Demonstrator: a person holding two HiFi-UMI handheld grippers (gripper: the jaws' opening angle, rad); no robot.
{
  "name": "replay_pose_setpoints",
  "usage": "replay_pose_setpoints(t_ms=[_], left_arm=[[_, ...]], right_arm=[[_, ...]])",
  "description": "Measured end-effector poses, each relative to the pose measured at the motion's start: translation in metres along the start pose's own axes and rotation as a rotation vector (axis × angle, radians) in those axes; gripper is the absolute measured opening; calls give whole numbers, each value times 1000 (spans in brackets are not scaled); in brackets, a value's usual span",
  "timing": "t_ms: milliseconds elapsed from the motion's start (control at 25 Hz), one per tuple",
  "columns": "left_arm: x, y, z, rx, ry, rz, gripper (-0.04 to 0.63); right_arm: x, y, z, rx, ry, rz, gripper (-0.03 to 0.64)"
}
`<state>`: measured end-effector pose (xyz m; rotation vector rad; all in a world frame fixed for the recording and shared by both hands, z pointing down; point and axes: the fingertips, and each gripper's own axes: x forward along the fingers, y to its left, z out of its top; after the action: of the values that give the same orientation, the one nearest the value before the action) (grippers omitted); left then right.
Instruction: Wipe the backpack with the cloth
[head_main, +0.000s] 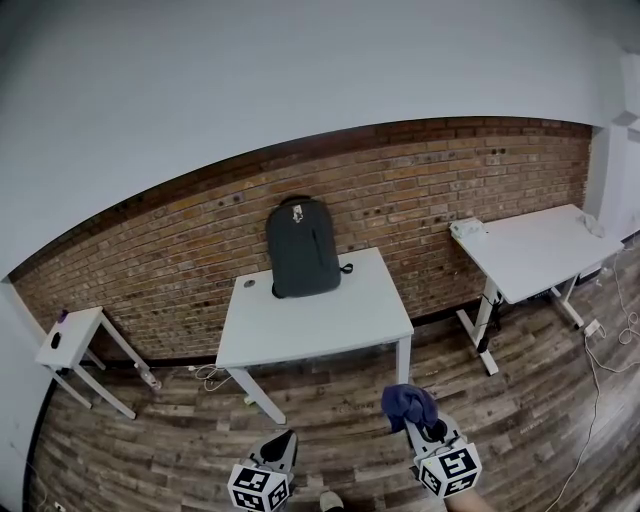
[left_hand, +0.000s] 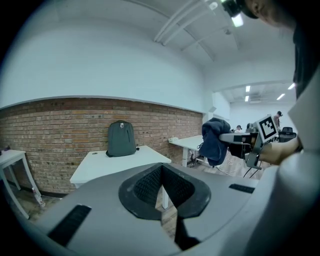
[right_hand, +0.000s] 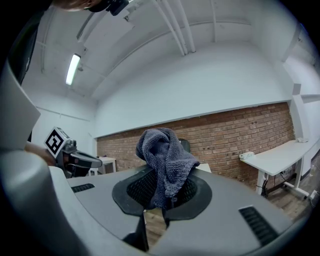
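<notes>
The backpack (head_main: 302, 247) is noted standing upright at the back edge of the white table (head_main: 330, 320), left of the table's middle, leaned against the brick wall (head_main: 420, 200) behind the table. Its long axis runs vertically, with the top handle and a small pale tag uppermost; the front panel is turned out across the table toward the person. The cloth (head_main: 408, 404), dark blue and bunched, is held well short of the table's near edge, over the wooden floor. It is pinched by the right gripper (right_hand: 159, 200), whose jaws are closed on a lower fold while the rest of the fabric is heaped above them. The left gripper (left_hand: 162, 187) is held level with the right one and equally far from the table; its jaws are brought together and nothing is seen between them. The step in hand is judged to be the approach: the cloth is secured, no contact with the backpack has been made. The next move is expected to require that the cloth be carried over the table and its loose bulk pressed against the front panel. As the backpack only leans, bracing with the left gripper may be needed.
</notes>
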<state>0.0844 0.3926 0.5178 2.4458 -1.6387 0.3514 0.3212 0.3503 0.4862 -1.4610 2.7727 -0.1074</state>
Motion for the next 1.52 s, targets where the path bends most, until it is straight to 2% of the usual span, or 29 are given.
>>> replay_pose_setpoints(t_ms=[320, 680, 1160, 1520], left_arm=[[22, 30, -8, -45, -8, 3, -18], [59, 84, 6, -62, -28, -7, -18], [99, 131, 21, -78, -31, -58, -18], [117, 192, 27, -99, -44, -88, -18]], right_arm=[[36, -1, -2, -19, 18, 4, 54], [99, -3, 7, -35, 22, -7, 54], [160, 3, 6, -40, 61, -24, 54], [214, 26, 17, -69, 55, -57, 54]])
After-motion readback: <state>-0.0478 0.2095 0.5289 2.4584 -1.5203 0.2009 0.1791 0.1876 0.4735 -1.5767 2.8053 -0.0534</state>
